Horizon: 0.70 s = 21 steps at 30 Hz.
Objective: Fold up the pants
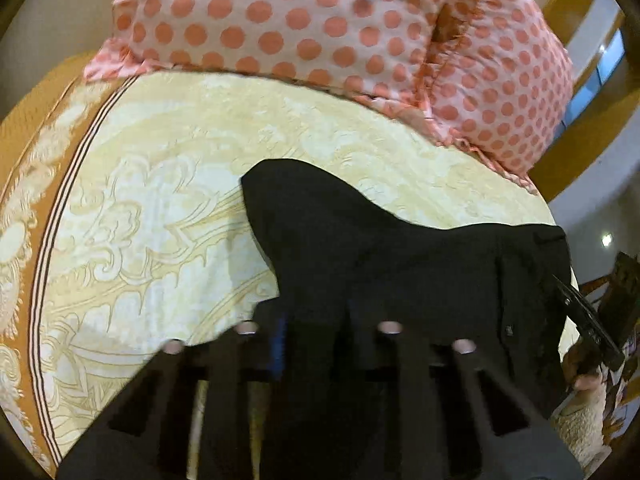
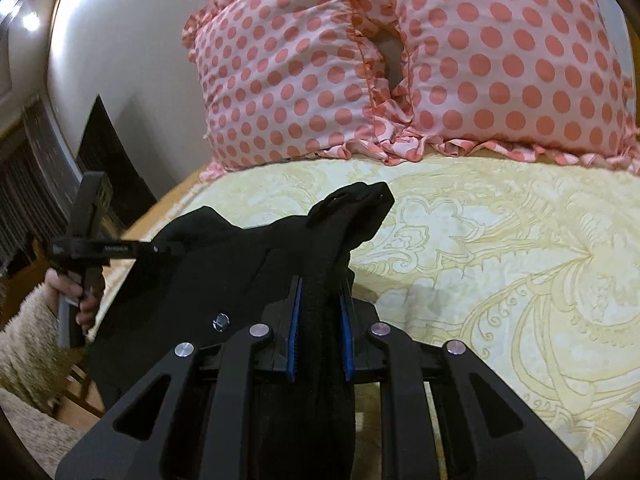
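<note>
Clamping a bunched band of the pants (image 2: pixel 224 264), the right hand-held gripper (image 2: pixel 319 320) holds them raised above the bed (image 2: pixel 500 240). The left hand-held gripper (image 1: pixel 316 320) is buried in the same black cloth; its grip cannot be told. No flat fold shows; judged early, most folding remains.

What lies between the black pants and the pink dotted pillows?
Only bare cream patterned bedspread separates the black fabric pants from the pink polka-dot pillows; the right wrist view shows it.
</note>
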Tool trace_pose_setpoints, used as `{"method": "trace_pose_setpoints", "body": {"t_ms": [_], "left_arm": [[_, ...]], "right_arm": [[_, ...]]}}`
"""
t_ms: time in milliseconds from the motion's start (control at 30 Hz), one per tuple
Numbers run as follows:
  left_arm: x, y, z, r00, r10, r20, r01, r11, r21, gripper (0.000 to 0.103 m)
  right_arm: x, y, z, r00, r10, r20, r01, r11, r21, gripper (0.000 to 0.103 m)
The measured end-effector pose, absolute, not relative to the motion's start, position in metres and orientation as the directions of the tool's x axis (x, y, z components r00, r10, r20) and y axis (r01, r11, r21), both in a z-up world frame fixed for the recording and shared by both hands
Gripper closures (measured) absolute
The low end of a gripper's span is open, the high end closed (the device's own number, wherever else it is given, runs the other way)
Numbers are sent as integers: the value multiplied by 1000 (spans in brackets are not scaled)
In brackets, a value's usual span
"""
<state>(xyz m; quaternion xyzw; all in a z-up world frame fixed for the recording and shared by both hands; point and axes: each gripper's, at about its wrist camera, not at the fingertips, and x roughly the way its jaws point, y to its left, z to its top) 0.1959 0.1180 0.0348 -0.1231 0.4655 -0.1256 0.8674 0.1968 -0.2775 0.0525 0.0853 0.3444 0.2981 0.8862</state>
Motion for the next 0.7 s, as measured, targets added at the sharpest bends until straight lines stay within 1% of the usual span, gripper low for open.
{"method": "trace_pose_setpoints", "body": {"t_ms": [67, 167, 333, 433, 500, 567, 633, 700], "left_arm": [[194, 111, 45, 549, -321, -772, 117, 944, -309, 86], [197, 102, 63, 571, -336, -749, 152, 940, -305, 86], [225, 91, 91, 632, -332, -700, 169, 941, -294, 86], [255, 91, 99, 687, -311, -657, 137, 943, -303, 86], [273, 90, 99, 711, -286, -642, 120, 949, -290, 86], [296, 86, 90, 709, -246, -661, 102, 963, -250, 85], [316, 82, 72, 658, -217, -721, 79, 972, -221, 85], [333, 77, 47, 594, -183, -783, 50, 980, -191, 83]], "right_arm": [[202, -281, 55, 576, 602, -553, -462, 798, 388, 87], [212, -284, 62, 573, 613, -544, -458, 790, 408, 87], [243, -286, 89, 633, 581, -512, -454, 814, 363, 88], [269, -287, 107, 697, 542, -469, -441, 840, 316, 88], [288, -286, 109, 724, 511, -464, -419, 859, 293, 88], [311, -286, 101, 715, 490, -499, -379, 871, 312, 88], [333, -284, 82, 683, 458, -570, -325, 888, 325, 88], [348, -278, 57, 644, 390, -658, -256, 921, 294, 87]]}}
